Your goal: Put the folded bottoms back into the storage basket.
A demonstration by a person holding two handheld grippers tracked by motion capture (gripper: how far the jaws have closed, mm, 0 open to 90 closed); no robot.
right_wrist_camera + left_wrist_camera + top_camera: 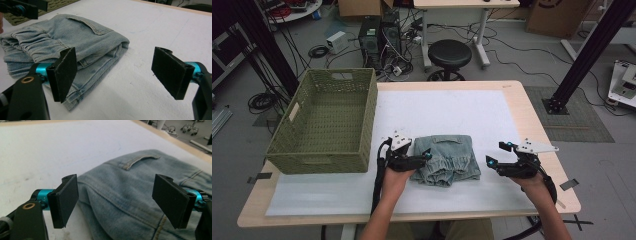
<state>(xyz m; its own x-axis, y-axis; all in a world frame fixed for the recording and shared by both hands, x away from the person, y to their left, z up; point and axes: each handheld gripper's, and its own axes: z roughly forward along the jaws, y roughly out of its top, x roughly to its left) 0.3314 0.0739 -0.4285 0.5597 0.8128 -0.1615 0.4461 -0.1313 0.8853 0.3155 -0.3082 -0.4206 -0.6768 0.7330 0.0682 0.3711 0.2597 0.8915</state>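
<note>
A folded pair of light blue jeans lies on the white mat near the table's front. My left gripper sits low at the jeans' left edge. In the left gripper view its jaws stand open with the denim lying between and below them, the pads apart from the cloth. To the right of the jeans my right gripper is open over bare mat. In the right gripper view the jeans lie ahead on the left, with the other gripper beyond them.
A green woven basket stands on the table's left side, close to the left hand. The white mat covers most of the tabletop. Behind the table stand a black stool and loose cables on the floor.
</note>
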